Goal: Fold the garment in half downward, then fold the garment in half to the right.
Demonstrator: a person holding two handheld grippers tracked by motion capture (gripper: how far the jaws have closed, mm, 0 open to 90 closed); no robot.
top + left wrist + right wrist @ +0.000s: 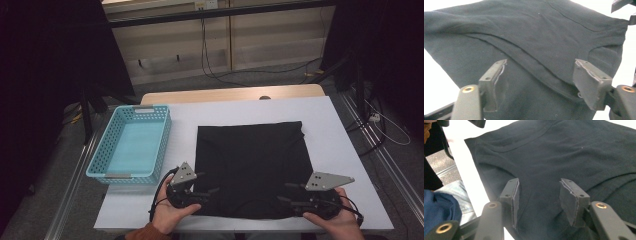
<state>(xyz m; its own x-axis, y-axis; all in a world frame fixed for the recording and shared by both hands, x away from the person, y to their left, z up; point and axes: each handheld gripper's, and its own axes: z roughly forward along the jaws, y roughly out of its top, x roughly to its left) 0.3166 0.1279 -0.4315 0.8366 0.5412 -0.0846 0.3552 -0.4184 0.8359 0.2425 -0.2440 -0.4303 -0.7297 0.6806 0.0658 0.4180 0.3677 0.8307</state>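
A black garment point(250, 165) lies folded flat into a rough square on the white table point(330, 120). My left gripper point(210, 184) rests at its near left corner, jaws pointing right over the fabric. My right gripper point(282, 192) sits at the near right corner, jaws pointing left. In the left gripper view the left gripper point(540, 75) stands wide open above the garment point(536, 32), pads clear of it. In the right gripper view the right gripper point(539, 195) is open too, with the garment point(564, 152) and its neckline seam lying below and beyond the pads.
A light blue plastic basket point(107, 150) stands on the table to the left of the garment. The table's wooden far edge point(230, 94) lies beyond the white top. Cables run across the floor behind, and metal rails flank both sides.
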